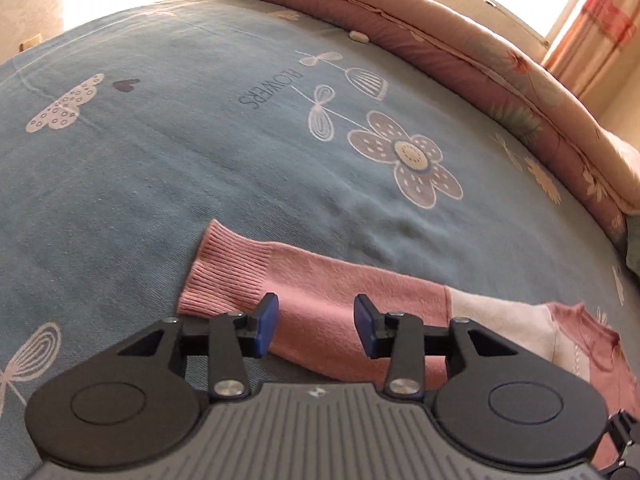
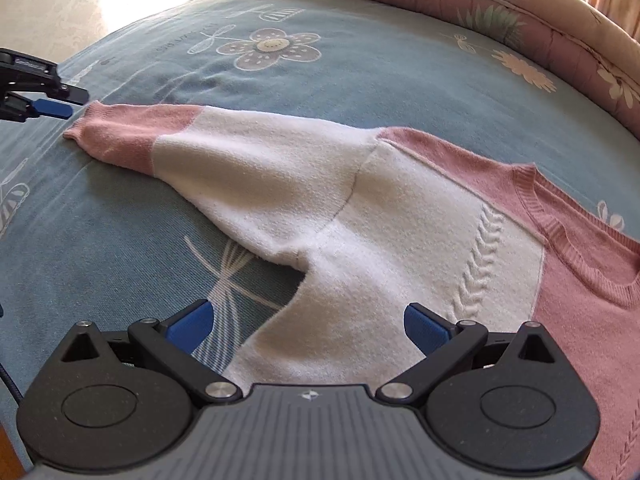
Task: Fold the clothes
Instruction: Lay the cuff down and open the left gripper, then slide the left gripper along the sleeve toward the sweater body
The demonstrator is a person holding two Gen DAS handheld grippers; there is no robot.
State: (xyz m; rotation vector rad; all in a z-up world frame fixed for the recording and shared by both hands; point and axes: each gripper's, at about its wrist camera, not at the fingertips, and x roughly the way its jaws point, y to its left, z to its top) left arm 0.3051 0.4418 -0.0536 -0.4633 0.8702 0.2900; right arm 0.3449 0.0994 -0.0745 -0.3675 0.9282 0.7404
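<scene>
Bed covered by a blue sheet (image 2: 360, 64) printed with flowers and dragonflies; a pink floral quilt (image 1: 460, 52) is bunched along the far edge, with a curtained window (image 1: 592, 20) behind it at far right.

The pink-and-white sweater (image 2: 400, 220) lies flat on the sheet, collar toward the right, one sleeve (image 2: 208, 148) stretched out to the left and ending in a ribbed pink cuff (image 1: 224, 268).

Your right gripper (image 2: 308, 326) is pitched steeply down over the white body panel near the armpit. Jaws spread wide, blue pads (image 2: 424, 326) clear of the knit, nothing gripped. Whether the pads touch the fabric beneath cannot be told.

Your left gripper (image 1: 316, 326) also tilts down, poised over the pink end of the sleeve just right of the cuff. Jaws part-open, released; the sleeve lies flat below the gap, not pinched. From the right wrist view, this gripper sits at far left with its blue fingertip (image 2: 52, 109) just beside the cuff end, seemingly apart from it.
</scene>
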